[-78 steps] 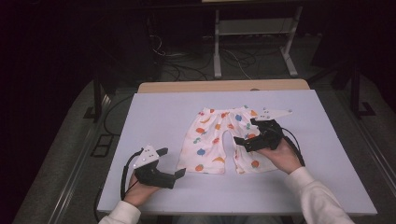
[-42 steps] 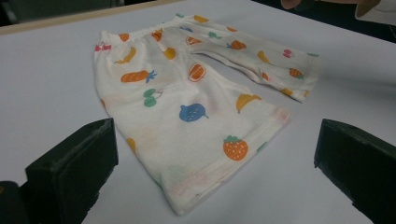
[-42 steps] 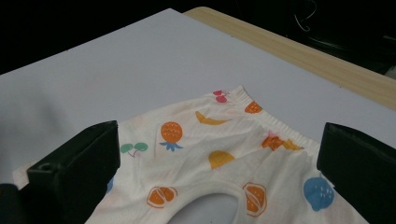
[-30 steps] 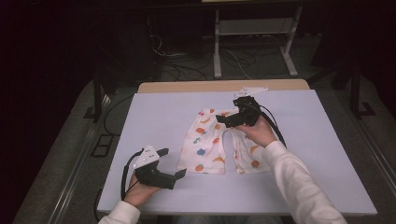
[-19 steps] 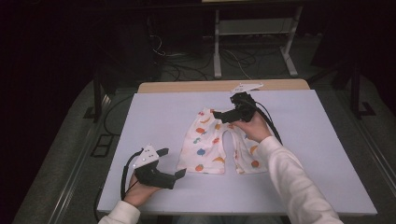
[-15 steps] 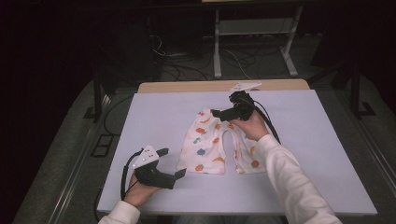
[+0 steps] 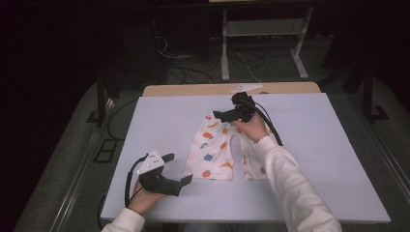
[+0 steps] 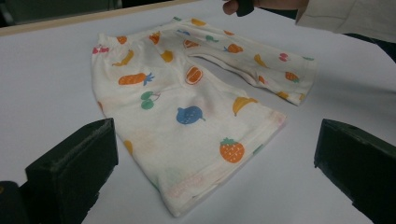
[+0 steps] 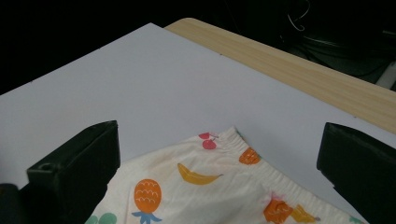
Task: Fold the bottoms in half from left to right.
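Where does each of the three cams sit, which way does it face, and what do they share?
High view: above the person's side, looking forward and down on the table; both forearms, left gripper and right gripper show.
Left gripper view: low, between open jaws, facing the fruit-print shorts; the other hand shows beyond.
Right gripper view: between open jaws, over the shorts' waistband.
Shared: the shorts appear in all three.
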Motion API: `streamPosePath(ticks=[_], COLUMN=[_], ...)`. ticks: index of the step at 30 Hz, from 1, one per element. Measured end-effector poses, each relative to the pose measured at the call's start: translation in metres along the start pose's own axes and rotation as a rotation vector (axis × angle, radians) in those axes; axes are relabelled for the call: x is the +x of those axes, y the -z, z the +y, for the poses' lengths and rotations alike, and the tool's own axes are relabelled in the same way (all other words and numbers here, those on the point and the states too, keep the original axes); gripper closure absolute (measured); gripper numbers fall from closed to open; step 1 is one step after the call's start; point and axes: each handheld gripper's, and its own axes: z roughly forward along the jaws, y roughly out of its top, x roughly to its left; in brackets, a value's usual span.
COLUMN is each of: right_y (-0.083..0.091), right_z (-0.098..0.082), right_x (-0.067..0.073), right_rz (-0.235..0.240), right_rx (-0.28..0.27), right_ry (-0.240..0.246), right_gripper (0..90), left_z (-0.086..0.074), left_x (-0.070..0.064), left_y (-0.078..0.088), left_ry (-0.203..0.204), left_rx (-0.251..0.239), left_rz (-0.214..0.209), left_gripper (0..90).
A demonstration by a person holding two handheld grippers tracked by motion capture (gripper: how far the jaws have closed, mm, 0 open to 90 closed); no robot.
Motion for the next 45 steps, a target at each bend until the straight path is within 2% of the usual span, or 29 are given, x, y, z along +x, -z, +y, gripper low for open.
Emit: streamPosePath(ticks=[19,26,31,35,45], right_y=[-0.030,-0.038,-0.044,-0.052,-0.065], right_z=[-0.007,-0.008,-0.006,-0.002,0.003], right_x=[0.005,0.005,0.005,0.004,0.003], right_rz=[0.004,-0.013,-0.032,-0.031,-0.044], right_rx=[0.019,0.028,0.033,0.032,0.022], right_ry=[-0.018,-0.029,-0.021,-0.044,-0.061], right_gripper=[0.0,0.0,0.0,0.0,2.4], left_z=[0.000,0.000,0.000,0.000,-0.001], left_x=[-0.001,-0.002,-0.001,-0.001,-0.001], left_y=[0.000,0.001,0.001,0.002,0.003], left_ry=[-0.001,-0.001,0.001,0.003,0.006], left_rx=[-0.004,-0.003,-0.005,-0.007,-0.011], left_rz=[-0.003,-0.001,0.001,-0.001,0.000], left_gripper=[0.0,0.0,0.0,0.0,0.0])
